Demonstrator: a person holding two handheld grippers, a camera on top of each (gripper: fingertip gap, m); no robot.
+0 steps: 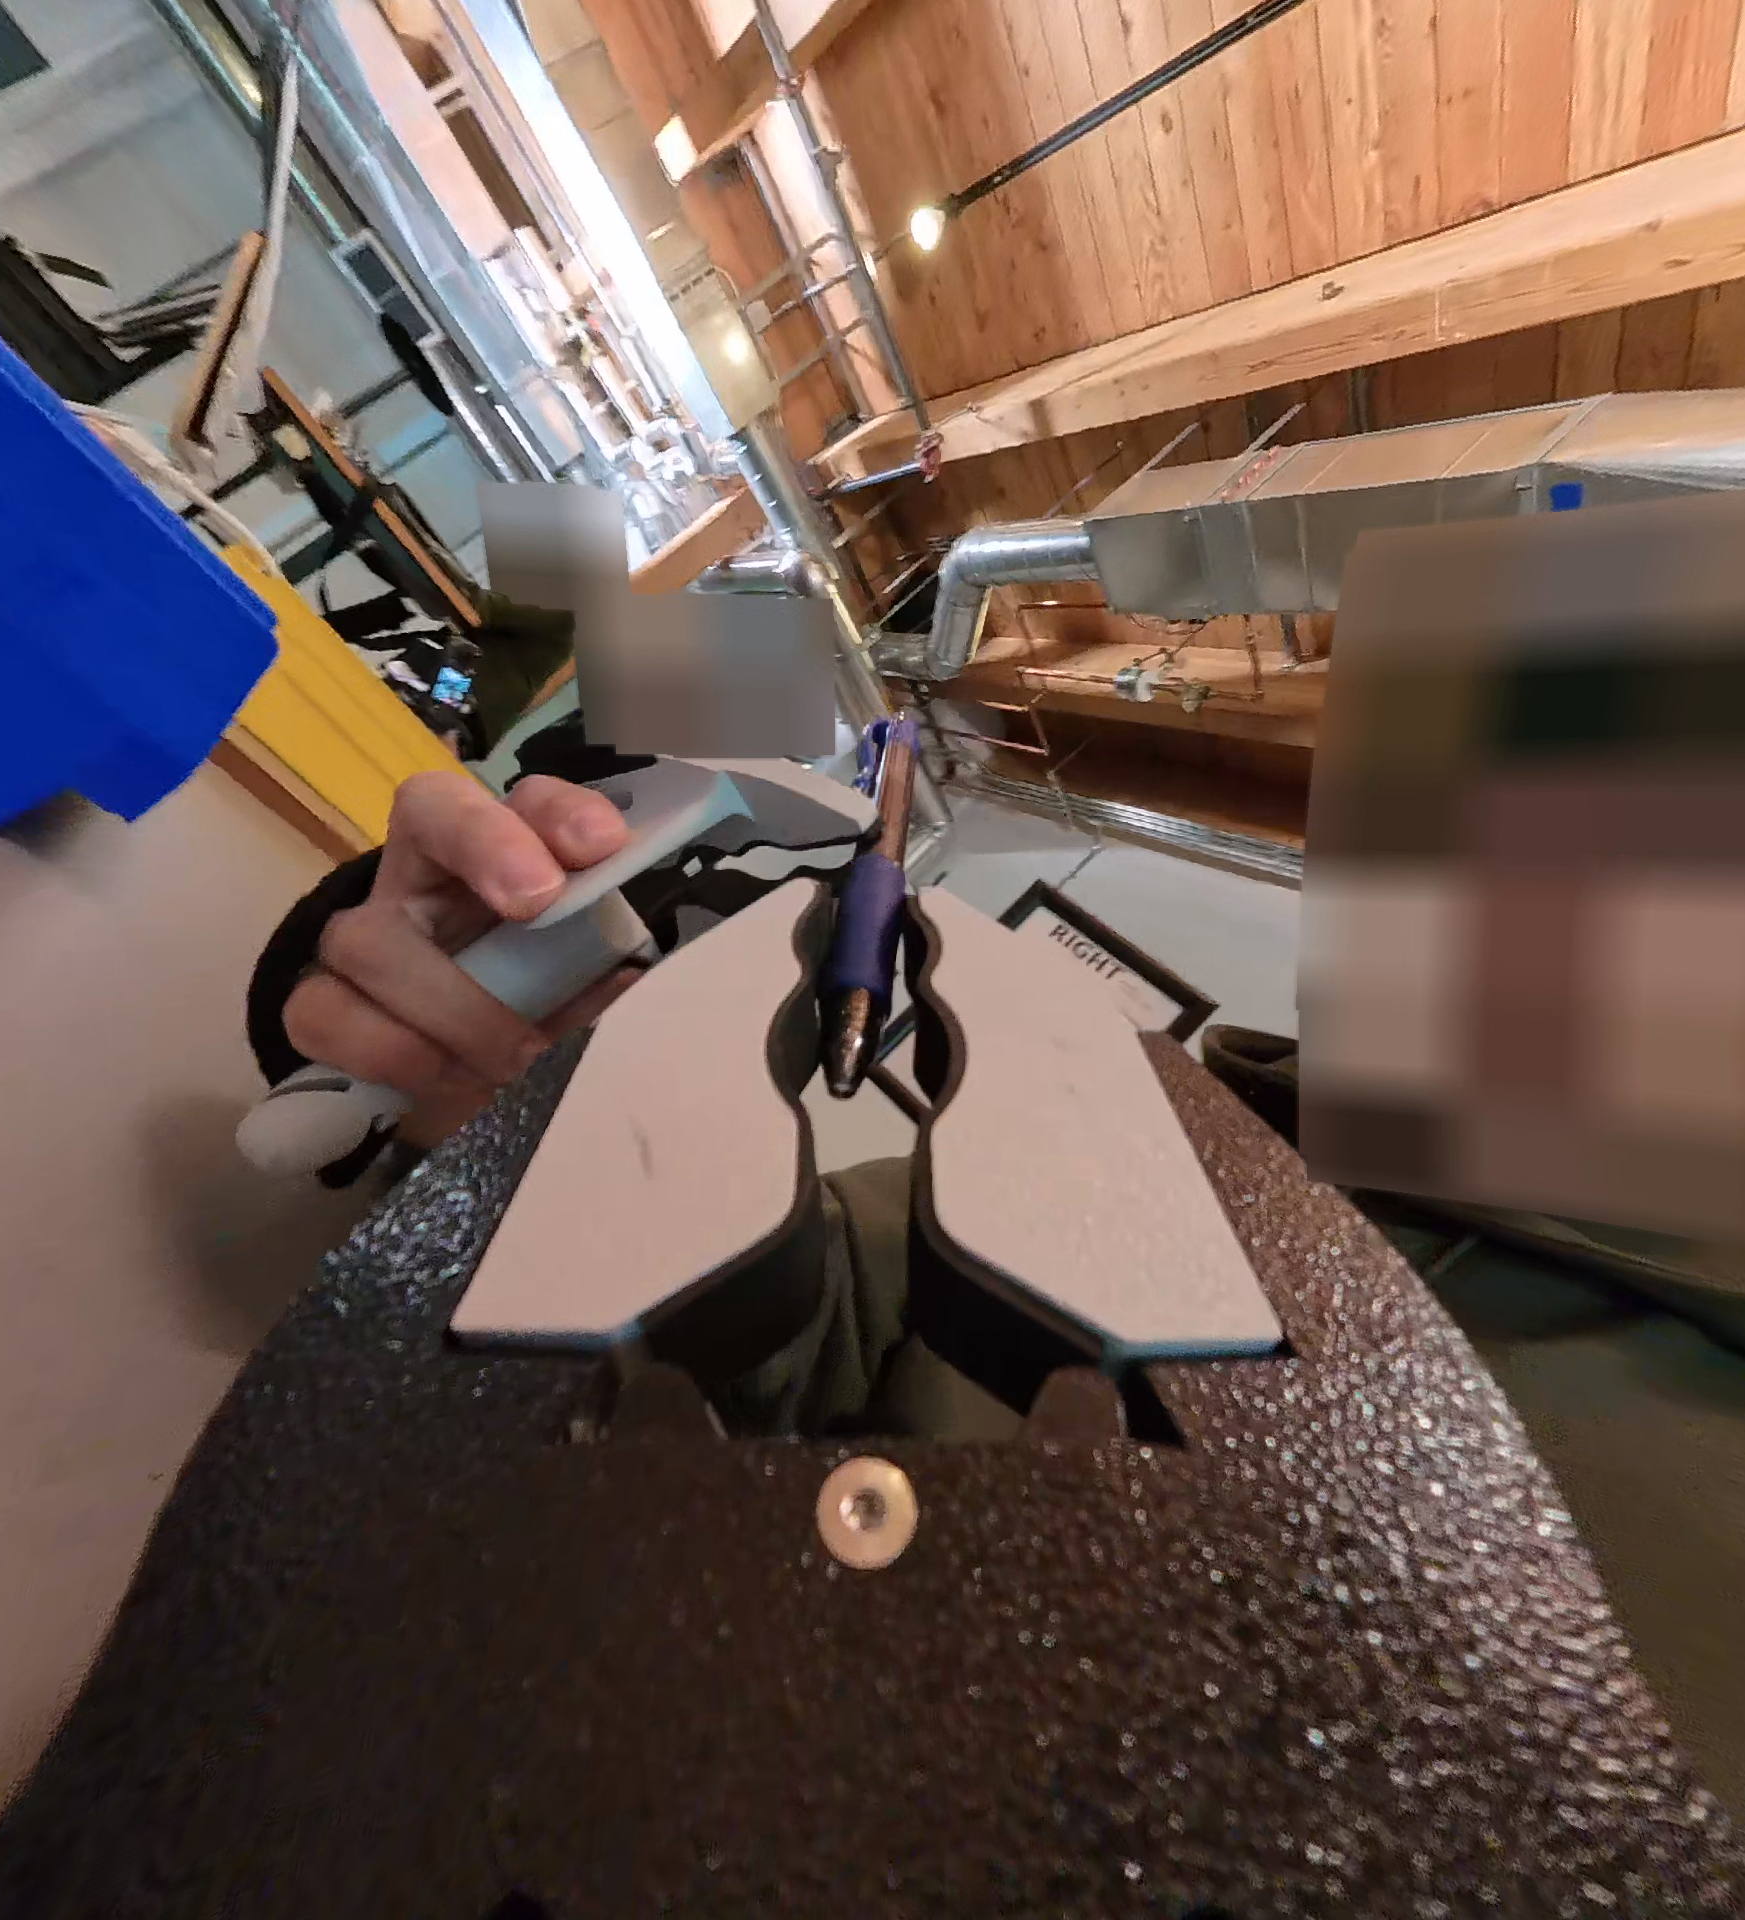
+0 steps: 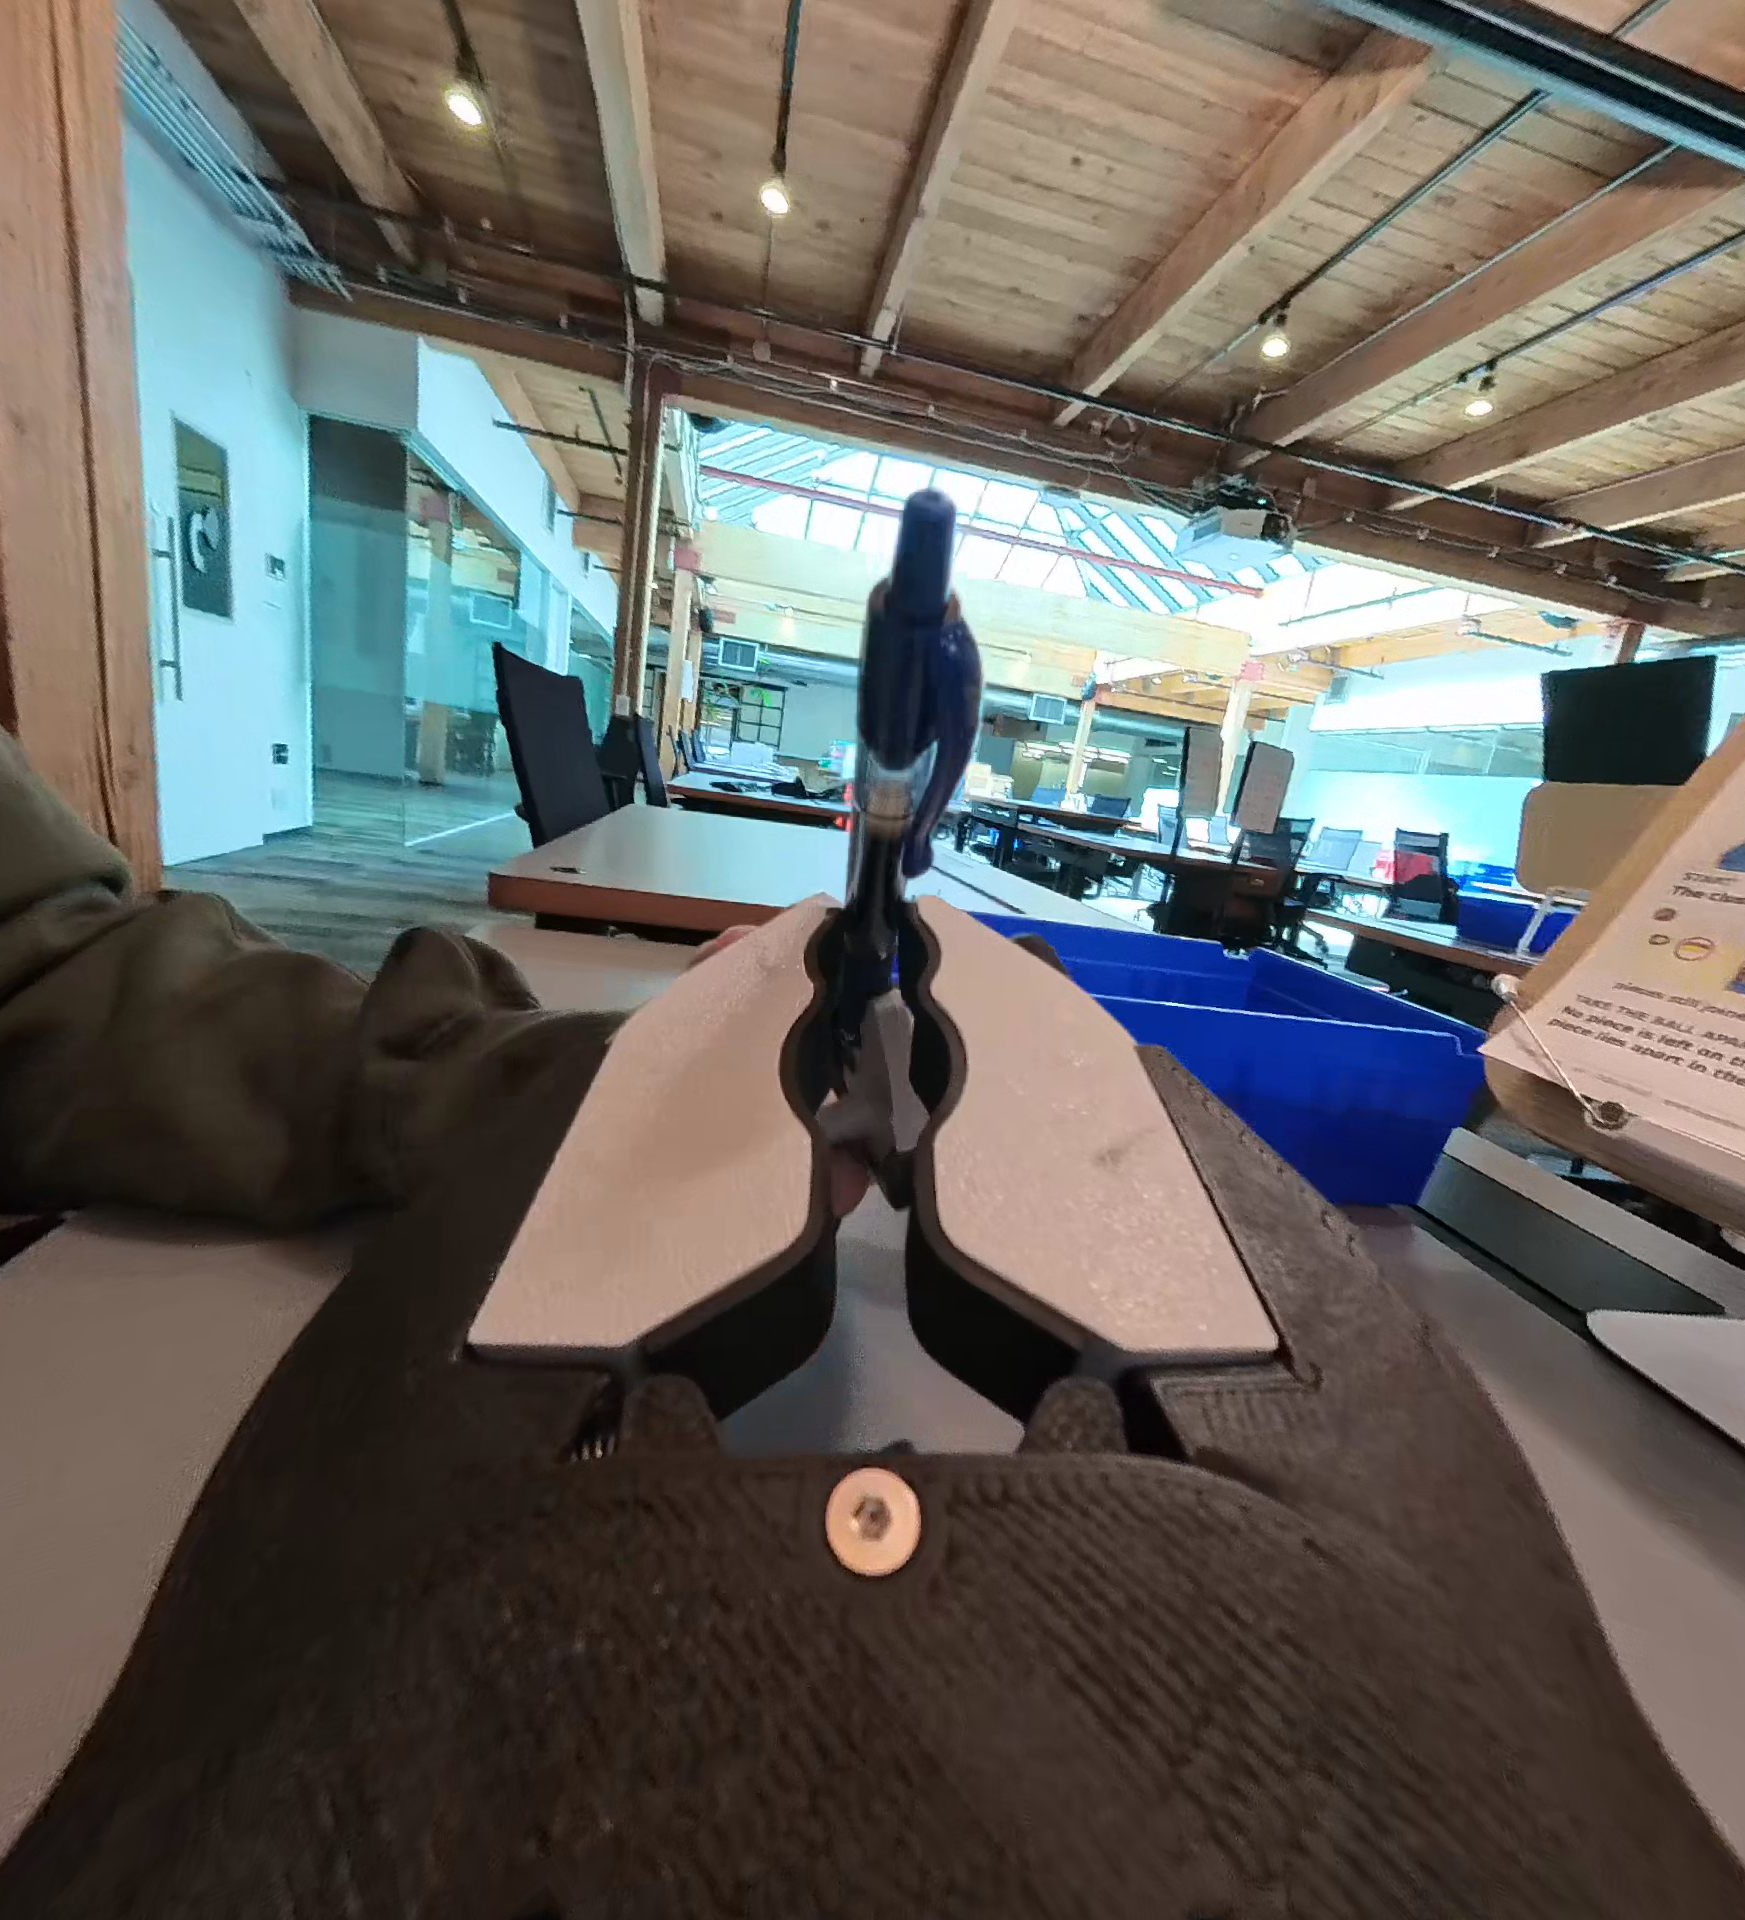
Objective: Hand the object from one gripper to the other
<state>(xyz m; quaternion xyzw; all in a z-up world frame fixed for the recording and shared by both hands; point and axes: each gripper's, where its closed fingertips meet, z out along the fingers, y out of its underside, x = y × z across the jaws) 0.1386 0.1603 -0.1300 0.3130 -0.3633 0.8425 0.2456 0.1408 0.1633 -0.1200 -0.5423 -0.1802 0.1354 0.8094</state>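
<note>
seemingly both grippers, left [image 1: 863, 951] and right [image 2: 873, 961], had jaws closed on the pen [image 1: 863, 935]; one should release only once the other's hold felt firm.

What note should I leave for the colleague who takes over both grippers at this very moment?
Left gripper: shut on the pen at its purple grip, writing tip toward the camera.
Right gripper: also looks shut on the pen, clicker end sticking out past its fingers.
Pen: in the air, held between both; blue bin behind.
Done: both have hold.
Left: one gripper must open and back away; which one is the giver cannot be told.
</note>
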